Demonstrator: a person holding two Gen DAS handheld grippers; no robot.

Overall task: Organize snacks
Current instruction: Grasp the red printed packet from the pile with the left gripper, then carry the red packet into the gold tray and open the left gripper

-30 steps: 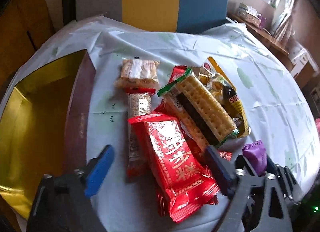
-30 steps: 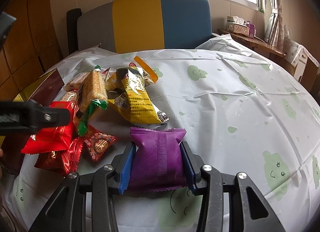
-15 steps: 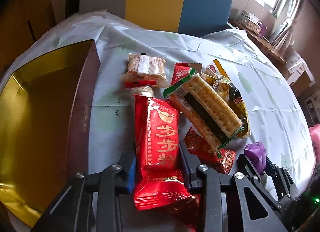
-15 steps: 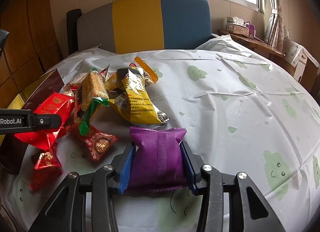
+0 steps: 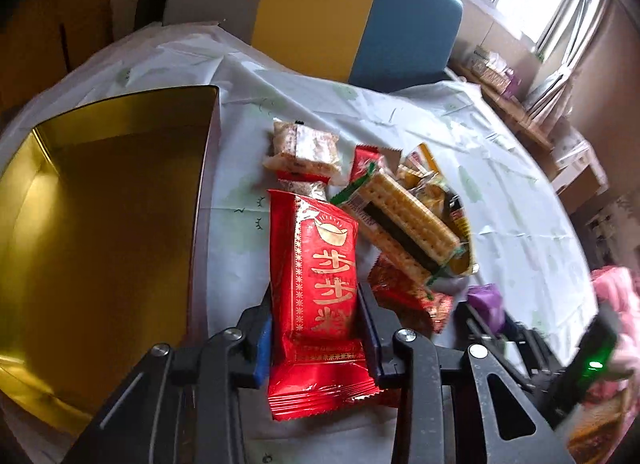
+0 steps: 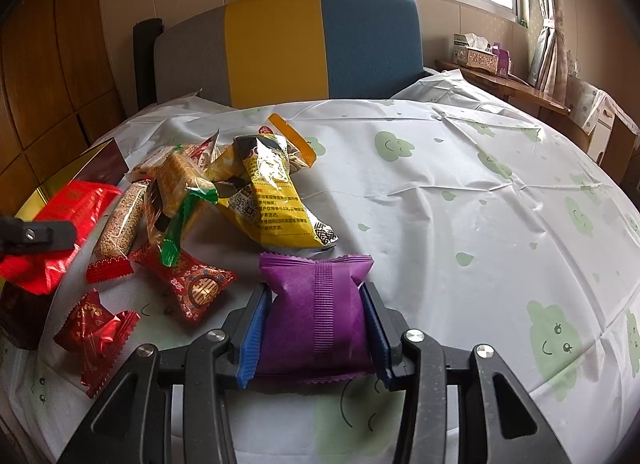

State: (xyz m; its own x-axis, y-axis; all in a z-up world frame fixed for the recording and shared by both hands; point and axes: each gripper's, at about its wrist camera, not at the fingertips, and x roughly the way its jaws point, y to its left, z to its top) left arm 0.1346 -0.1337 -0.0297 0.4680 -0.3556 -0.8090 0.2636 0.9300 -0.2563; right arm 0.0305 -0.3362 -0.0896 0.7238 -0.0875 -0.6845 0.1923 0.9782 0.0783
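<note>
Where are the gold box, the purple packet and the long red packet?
gold box (image 5: pixel 100 224), left wrist view, inner floor.
purple packet (image 6: pixel 316 312), right wrist view, centre seam.
long red packet (image 5: pixel 320 284), left wrist view, printed front.

The gold box (image 5: pixel 100 244) lies open left; the snack pile (image 6: pixel 224 192) crowds mid-table; bare tablecloth (image 6: pixel 460 204) right

Red snack packet (image 5: pixel 320 304) between fingers (image 5: pixel 262 340)

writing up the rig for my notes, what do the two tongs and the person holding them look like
Both tongs are alike: the left tongs and right tongs have black angular plastic frames with triangular cut-outs, round silver screws at the joints and ribbed blue pads lining the fingers. In the left wrist view, the right tongs' black body shows a lit green light, beside a fuzzy pink sleeve.
</note>
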